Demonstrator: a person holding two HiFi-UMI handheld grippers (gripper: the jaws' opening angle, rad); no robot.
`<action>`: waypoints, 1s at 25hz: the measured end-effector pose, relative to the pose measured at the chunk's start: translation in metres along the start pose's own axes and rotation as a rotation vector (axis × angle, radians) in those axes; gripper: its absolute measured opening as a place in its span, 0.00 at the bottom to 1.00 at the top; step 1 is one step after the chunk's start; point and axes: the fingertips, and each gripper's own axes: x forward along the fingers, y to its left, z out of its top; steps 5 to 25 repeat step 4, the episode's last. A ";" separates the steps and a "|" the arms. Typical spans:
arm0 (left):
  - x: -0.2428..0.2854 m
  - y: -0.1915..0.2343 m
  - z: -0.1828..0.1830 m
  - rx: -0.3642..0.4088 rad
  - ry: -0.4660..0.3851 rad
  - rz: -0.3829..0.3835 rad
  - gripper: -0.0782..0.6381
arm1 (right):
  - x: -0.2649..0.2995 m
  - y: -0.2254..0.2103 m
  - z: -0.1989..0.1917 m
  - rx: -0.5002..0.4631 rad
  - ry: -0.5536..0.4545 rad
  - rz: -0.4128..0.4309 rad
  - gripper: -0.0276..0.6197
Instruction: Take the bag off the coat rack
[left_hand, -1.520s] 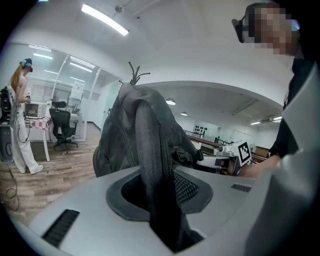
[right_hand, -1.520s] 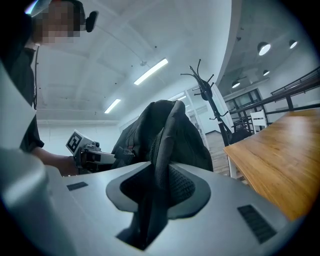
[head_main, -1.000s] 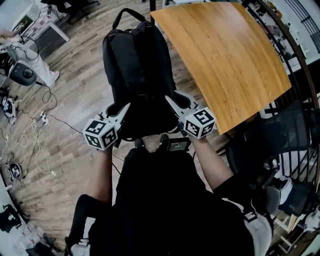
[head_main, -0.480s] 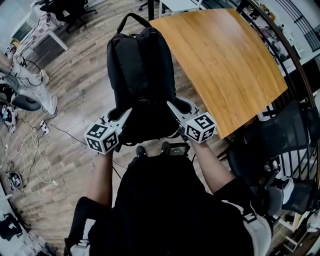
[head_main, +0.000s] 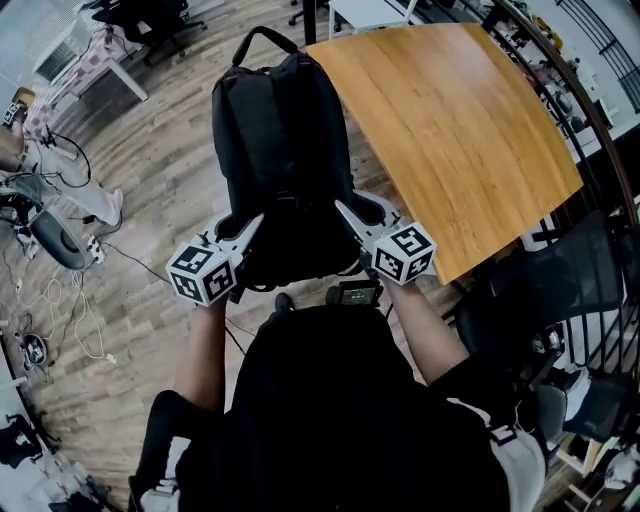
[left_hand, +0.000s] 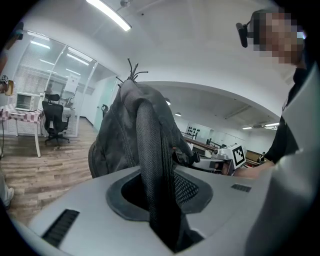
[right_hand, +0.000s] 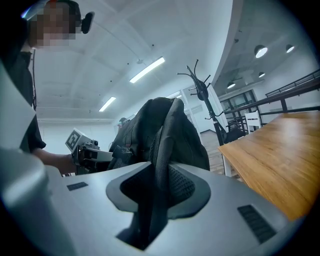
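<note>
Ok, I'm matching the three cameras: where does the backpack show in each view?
Head view: backpack upper centre, left of the wooden table.
Left gripper view: centre, a strap clamped in the jaws.
Right gripper view: centre, another strap clamped in the jaws.
Shared landmark: coat rack hooks, above the backpack in the left gripper view, right of it in the right one; unseen from the head.

The black cloth backpack (head_main: 280, 150) is seen as matt woven fabric, its mesh straps (left_hand: 155, 165) rough and open-weave; the orange wooden tabletop (head_main: 460, 120) is finished smooth, slightly glossy.
</note>
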 end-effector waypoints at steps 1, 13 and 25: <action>0.003 0.001 0.003 0.000 -0.009 0.008 0.27 | 0.002 -0.003 0.004 -0.009 -0.003 0.006 0.22; 0.012 0.001 0.012 0.002 -0.036 0.028 0.27 | 0.007 -0.014 0.016 -0.036 -0.011 0.026 0.22; 0.012 0.001 0.012 0.002 -0.036 0.028 0.27 | 0.007 -0.014 0.016 -0.036 -0.011 0.026 0.22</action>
